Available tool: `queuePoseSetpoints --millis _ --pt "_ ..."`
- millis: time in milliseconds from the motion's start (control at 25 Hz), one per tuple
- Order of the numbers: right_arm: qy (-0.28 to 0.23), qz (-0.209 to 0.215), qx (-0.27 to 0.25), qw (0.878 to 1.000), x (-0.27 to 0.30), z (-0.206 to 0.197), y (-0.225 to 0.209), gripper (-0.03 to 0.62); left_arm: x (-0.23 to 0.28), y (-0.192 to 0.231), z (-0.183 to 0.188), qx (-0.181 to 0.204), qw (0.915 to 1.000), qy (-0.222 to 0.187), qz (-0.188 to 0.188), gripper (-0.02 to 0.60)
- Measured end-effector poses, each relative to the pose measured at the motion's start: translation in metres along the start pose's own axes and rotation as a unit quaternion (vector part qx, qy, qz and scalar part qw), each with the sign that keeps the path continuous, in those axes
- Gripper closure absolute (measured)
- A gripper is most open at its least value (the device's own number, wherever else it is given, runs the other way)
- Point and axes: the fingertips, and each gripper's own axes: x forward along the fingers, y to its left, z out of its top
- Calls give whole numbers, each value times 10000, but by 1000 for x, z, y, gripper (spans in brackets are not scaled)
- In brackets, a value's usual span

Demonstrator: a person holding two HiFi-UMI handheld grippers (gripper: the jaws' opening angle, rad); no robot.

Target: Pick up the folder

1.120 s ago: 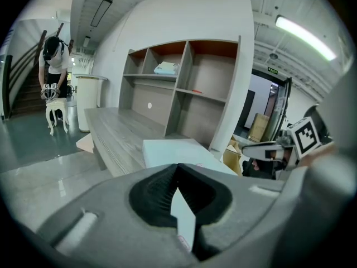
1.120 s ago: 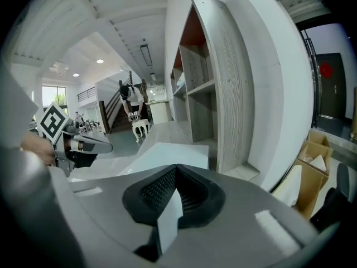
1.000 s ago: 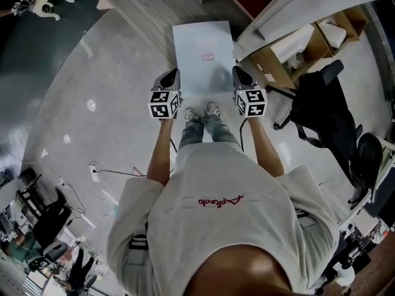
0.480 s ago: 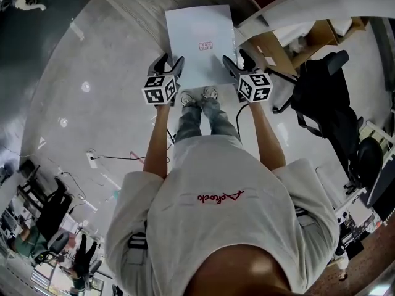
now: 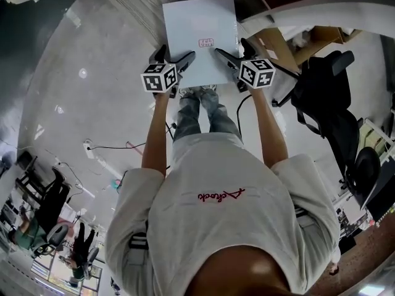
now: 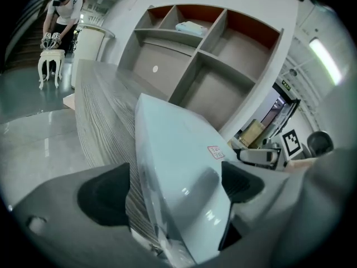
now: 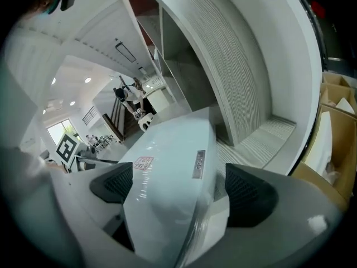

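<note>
Two tongs are seen at the near end of the folder (image 5: pixel 199 29), which lies flat on the grey tabletop (image 5: pixel 139 5) directly ahead of the person. Its long axis runs straight away from the person, so one long side is presented to each hand. The left tongs (image 5: pixel 176 55) are set at the left side and the right tongs (image 5: pixel 231 49) at the right. Both are close to the near corners, and neither is favoured by position.

Both pairs of jaws are opening and are spread wide. In the left gripper view the folder's left edge is seen between the pads. In the right gripper view the right edge (the one carrying a small metal plate) is seen likewise. In neither view is a pad pressed on the cover, so nothing is gripped yet.

The coming move is judged to turn on each thin edge being taken with one pad above and one below. The near end appears to reach the tabletop's edge, or to overhang it, which would give room underneath, though this cannot be told for certain. Bare tabletop is left beside the folder on the left. On the right the room is tighter, with cardboard boxes (image 5: pixel 281 42) just past the tabletop. A shelf unit (image 6: pixel 212 54) stands beyond the far end, so lifting up and back toward the person is judged the freest path.
</note>
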Motion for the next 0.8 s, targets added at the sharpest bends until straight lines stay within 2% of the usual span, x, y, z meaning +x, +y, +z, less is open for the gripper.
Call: queuePoseSetpoints --millis 120,280,520,800 --pt "120 85 47 9999 6 2 -3 65 8 -2 -2 -36 9999 121 -89 61" --pt "525 422 112 9977 15 -6 -3 65 12 -3 -3 -84 9996 209 -196 58" --pt "950 789 -127 9923 21 -14 3 76 15 -5 -1 -131 9990 292 -297 58" --pt "1113 655 -202 9914 23 -15 3 83 17 -4 -2 -212 9988 358 -248 60"
